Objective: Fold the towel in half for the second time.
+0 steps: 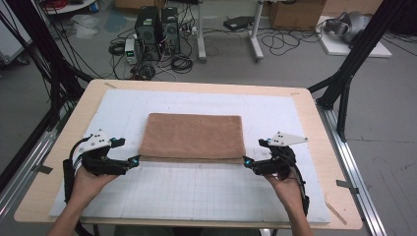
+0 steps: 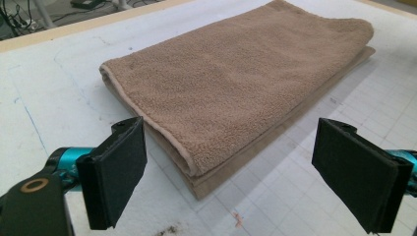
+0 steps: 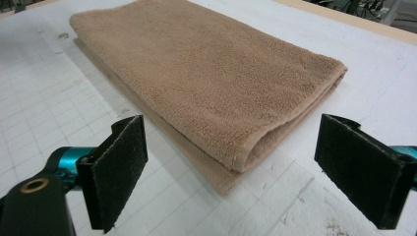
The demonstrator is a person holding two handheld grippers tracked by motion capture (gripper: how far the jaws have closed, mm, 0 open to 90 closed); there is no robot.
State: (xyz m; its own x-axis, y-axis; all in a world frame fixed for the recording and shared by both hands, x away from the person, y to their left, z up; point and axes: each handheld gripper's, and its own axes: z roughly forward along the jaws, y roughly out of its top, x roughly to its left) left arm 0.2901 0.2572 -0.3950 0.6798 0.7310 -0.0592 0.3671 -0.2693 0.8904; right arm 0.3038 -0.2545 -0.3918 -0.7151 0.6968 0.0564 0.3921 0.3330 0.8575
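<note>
A folded brown towel (image 1: pixel 193 136) lies flat mid-worktop on the white gridded mat (image 1: pixel 196 191). The left gripper (image 1: pixel 134 161) and right gripper (image 1: pixel 247 162) sit at its near corners, jaws wide apart, gripping nothing

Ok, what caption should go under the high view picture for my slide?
Two open grippers, left gripper and right gripper, poised at the near corners of a folded brown towel.

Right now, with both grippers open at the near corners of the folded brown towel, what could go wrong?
The brown towel lies folded in layers, its bottom layer jutting out at the near edge. The left gripper or right gripper might pinch only that layer, or only the upper ones, undoing the fold. If either closes early or off the corner, the towel may lift unevenly and drag across the white mat.
</note>
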